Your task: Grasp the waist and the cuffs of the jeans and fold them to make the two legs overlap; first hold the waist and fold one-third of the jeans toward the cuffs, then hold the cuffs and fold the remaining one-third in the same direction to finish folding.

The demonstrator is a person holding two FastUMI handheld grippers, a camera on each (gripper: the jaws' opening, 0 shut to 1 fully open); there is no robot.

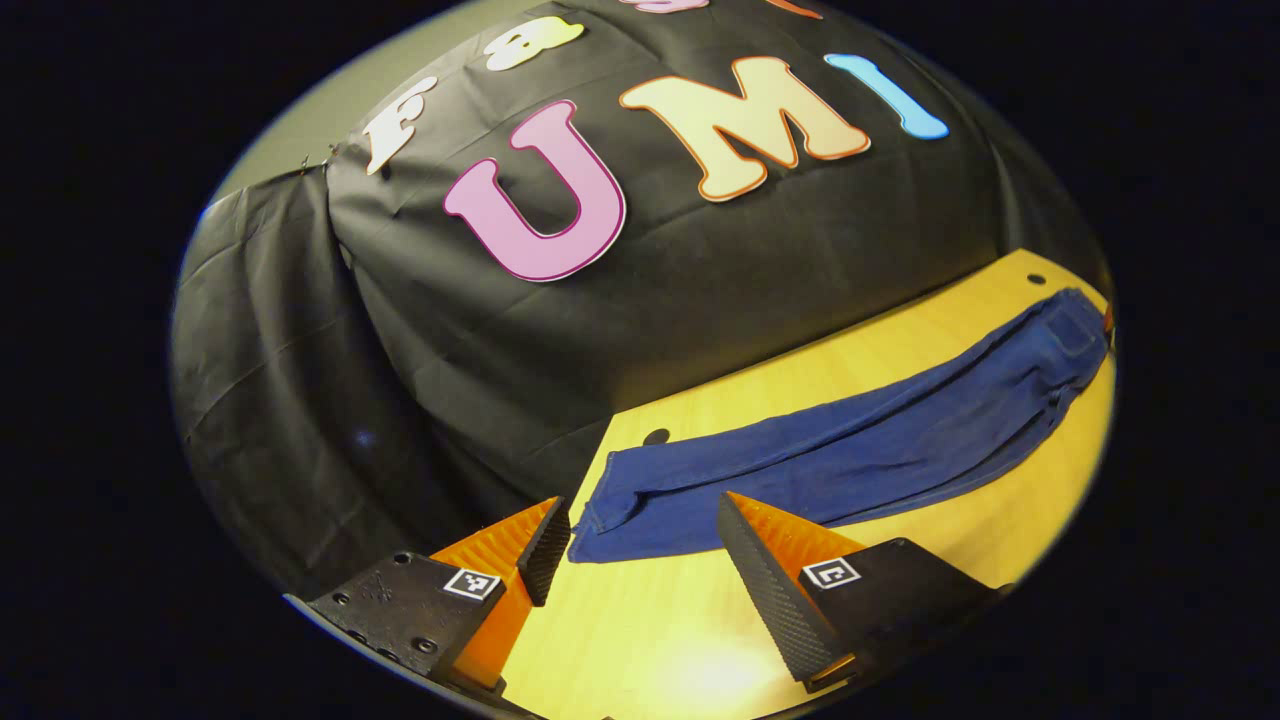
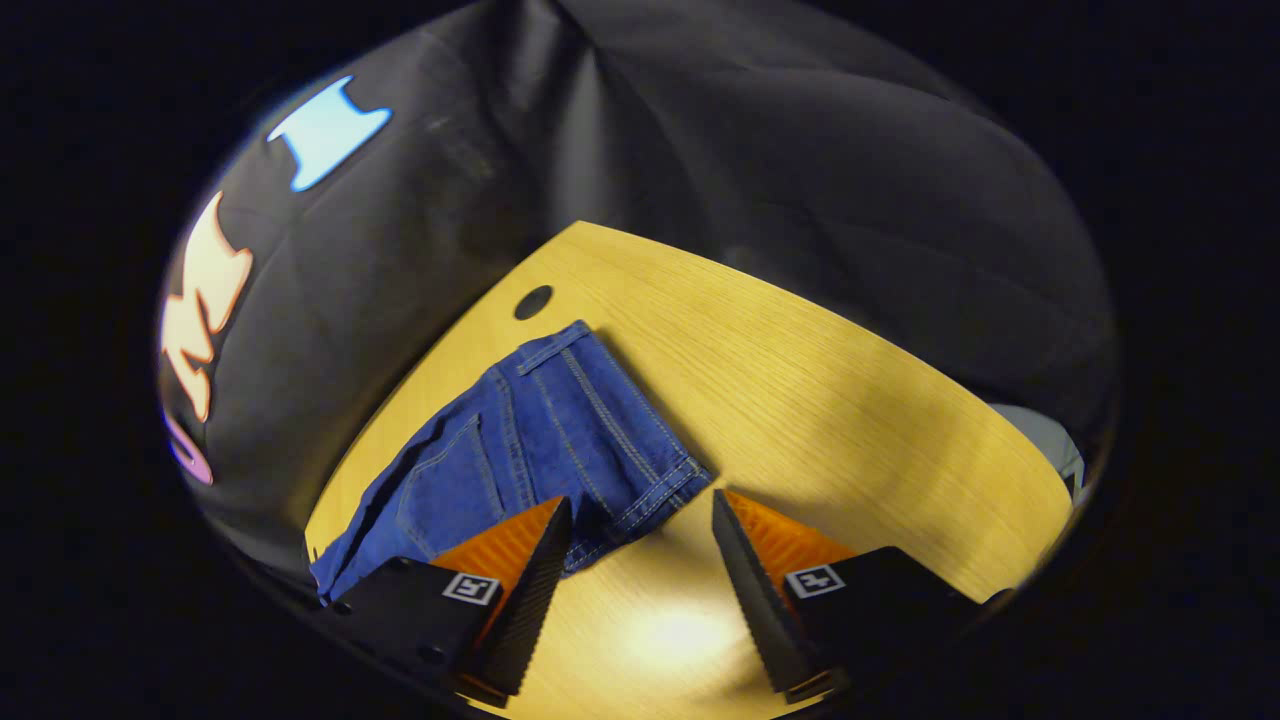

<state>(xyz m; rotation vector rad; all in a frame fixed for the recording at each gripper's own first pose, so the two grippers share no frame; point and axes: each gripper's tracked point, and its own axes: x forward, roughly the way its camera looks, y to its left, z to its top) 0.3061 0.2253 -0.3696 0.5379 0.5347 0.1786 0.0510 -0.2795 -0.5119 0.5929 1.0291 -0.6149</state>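
— So where do the jeans (image 1: pixel 860 440) lie?

— Flat on the tabletop (image 2: pixel 850 400), long axis running from one hand-held gripper to the other, legs seemingly overlapped already.

— Which end is whose?

— The waist (image 2: pixel 600 440) sits just ahead of the right hand-held gripper (image 2: pixel 640 520); the cuffs (image 1: pixel 610 520) just ahead of the left hand-held gripper (image 1: pixel 640 525).

— Fingers?

— Both spread apart, holding nothing. The waist fold likely comes first.

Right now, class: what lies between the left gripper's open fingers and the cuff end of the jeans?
Only bare wooden table, seen in the left gripper view: the left gripper hovers just short of the jeans.
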